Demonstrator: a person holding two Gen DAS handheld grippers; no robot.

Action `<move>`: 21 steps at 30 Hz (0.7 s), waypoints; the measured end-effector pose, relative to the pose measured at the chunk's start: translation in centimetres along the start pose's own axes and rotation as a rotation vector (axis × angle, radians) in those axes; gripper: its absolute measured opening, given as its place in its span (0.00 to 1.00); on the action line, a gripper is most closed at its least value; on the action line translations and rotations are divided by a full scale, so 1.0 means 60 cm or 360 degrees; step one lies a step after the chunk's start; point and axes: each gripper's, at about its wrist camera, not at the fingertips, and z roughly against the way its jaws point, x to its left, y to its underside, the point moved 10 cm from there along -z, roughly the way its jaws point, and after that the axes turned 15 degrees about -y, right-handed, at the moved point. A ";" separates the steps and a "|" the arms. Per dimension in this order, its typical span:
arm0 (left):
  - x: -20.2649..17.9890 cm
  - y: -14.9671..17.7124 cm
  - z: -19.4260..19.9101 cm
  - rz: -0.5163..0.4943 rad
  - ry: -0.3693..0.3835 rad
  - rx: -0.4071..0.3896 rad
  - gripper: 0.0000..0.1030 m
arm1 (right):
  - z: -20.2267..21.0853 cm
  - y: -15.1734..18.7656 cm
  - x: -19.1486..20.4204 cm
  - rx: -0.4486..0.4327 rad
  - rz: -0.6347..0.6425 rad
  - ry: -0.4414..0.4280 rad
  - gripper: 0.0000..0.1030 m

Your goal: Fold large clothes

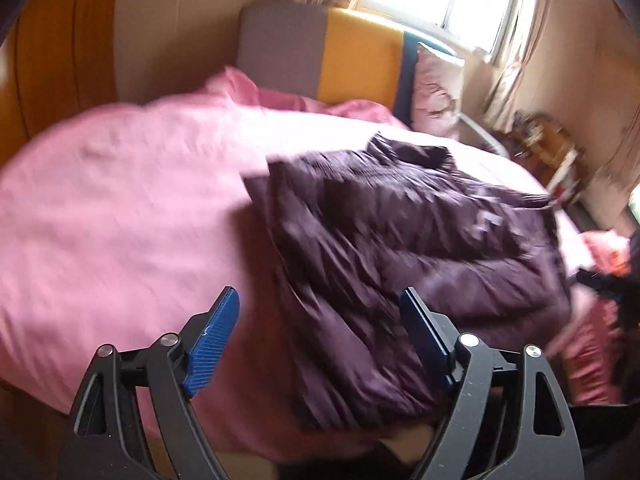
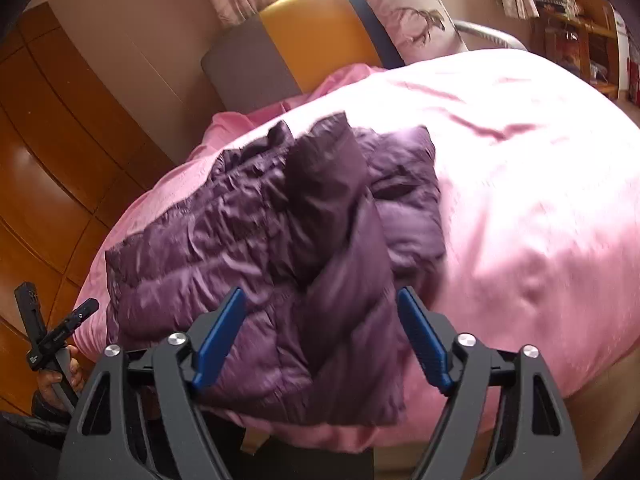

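A dark purple puffer jacket [image 1: 400, 240] lies folded into a bundle on the pink bedcover [image 1: 120, 208], near the bed's front edge. My left gripper [image 1: 319, 296] hovers over the jacket's near left corner, its blue pads wide apart and open with nothing pinched. In the right wrist view the jacket [image 2: 260, 248] has a sleeve [image 2: 340, 216] laid across its top. Above its near edge my right gripper [image 2: 322, 294] is open too, clear of the fabric. A hand [image 2: 60, 380] holds the other gripper at the lower left.
A grey, yellow and blue headboard [image 1: 320, 52] and a pillow [image 1: 436, 88] stand at the bed's far end. Wooden wardrobe doors [image 2: 48, 152] line the left side. A cluttered shelf [image 2: 580, 28] stands at the right. Pink fabric [image 1: 592, 344] lies off the bed's right side.
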 end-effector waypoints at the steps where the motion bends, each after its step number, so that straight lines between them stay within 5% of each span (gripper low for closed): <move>1: -0.005 -0.007 0.001 -0.0021 -0.0040 -0.0014 0.79 | -0.008 -0.012 0.002 -0.0006 0.0016 0.0002 0.84; 10: 0.000 -0.014 -0.024 -0.0060 -0.0175 -0.0019 0.79 | -0.077 -0.054 0.041 -0.0005 0.0140 0.0083 0.88; 21: 0.003 -0.027 -0.042 -0.0030 -0.0132 -0.0033 0.79 | -0.120 -0.086 0.017 0.0026 0.0250 0.0185 0.88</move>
